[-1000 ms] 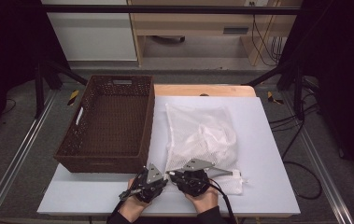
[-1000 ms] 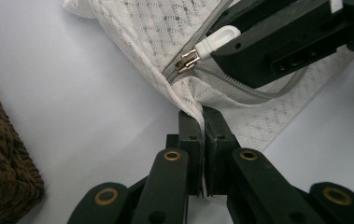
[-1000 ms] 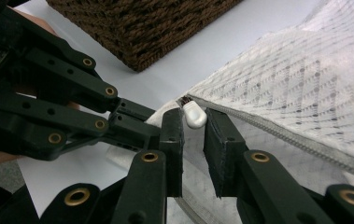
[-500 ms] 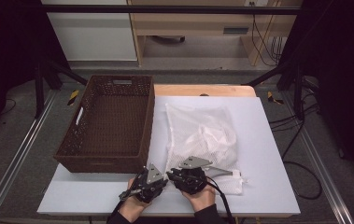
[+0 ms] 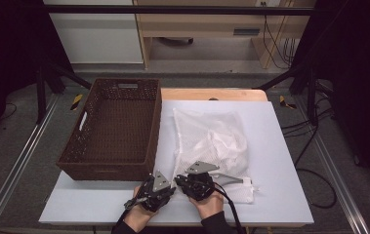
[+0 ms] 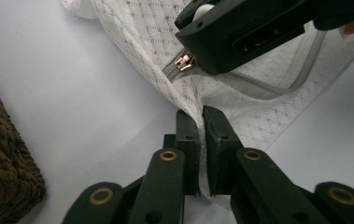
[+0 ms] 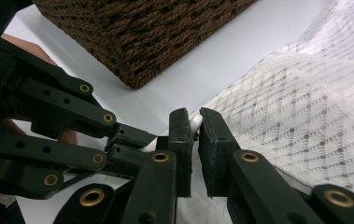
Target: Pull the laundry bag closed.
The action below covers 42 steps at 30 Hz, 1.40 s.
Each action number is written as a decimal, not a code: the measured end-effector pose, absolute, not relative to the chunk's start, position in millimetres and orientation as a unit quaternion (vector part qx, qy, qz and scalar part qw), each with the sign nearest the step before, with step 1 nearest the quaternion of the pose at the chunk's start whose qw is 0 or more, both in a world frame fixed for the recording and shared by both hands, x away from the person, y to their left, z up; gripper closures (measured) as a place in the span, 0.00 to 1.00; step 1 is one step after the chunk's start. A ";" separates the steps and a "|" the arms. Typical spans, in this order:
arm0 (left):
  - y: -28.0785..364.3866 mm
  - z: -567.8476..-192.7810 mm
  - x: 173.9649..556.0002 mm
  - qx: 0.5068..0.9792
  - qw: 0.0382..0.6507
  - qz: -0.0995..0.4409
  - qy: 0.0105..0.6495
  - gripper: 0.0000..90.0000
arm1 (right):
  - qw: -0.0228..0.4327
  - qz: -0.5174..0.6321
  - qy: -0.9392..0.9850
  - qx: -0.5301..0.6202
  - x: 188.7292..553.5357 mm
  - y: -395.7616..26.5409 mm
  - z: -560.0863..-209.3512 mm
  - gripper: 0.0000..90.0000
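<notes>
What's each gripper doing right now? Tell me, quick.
Left gripper: shut on the mesh bag edge.
Right gripper: jaws just closing, shut on the white zipper pull.

No readable text, label, brand, number or sign on anything in view.

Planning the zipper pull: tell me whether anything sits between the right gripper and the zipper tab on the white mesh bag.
Nothing visible does. The right gripper is closed on the white zipper tab of the white mesh laundry bag, while the left gripper pinches the bag's edge nearby.
</notes>
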<state>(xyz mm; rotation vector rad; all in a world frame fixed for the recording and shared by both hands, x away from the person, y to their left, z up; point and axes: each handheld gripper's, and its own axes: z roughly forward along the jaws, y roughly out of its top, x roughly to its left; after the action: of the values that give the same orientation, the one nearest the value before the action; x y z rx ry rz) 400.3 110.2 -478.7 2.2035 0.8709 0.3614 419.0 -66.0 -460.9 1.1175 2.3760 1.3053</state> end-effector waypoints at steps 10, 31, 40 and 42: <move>115.9 -477.5 410.4 0.839 0.393 0.122 0.357 0.73 | 0.109 0.455 0.801 0.374 419.4 -71.5 -451.5 0.94; 110.7 -471.8 405.3 0.838 0.384 0.144 0.359 0.97 | 0.102 0.459 0.799 0.375 421.2 -78.6 -446.1 0.96; 110.3 -470.9 404.8 0.839 0.393 0.139 0.350 0.96 | 0.104 0.460 0.798 0.375 420.5 -78.4 -447.3 0.96; 110.7 -470.5 405.7 0.838 0.399 0.139 0.346 0.89 | 0.104 0.462 0.797 0.374 421.0 -78.8 -447.0 0.96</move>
<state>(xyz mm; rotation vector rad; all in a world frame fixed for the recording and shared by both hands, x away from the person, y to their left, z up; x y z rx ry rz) 405.7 110.7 -470.5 2.1213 0.8756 0.3515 421.0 -78.8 -447.0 1.1025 2.3516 1.3633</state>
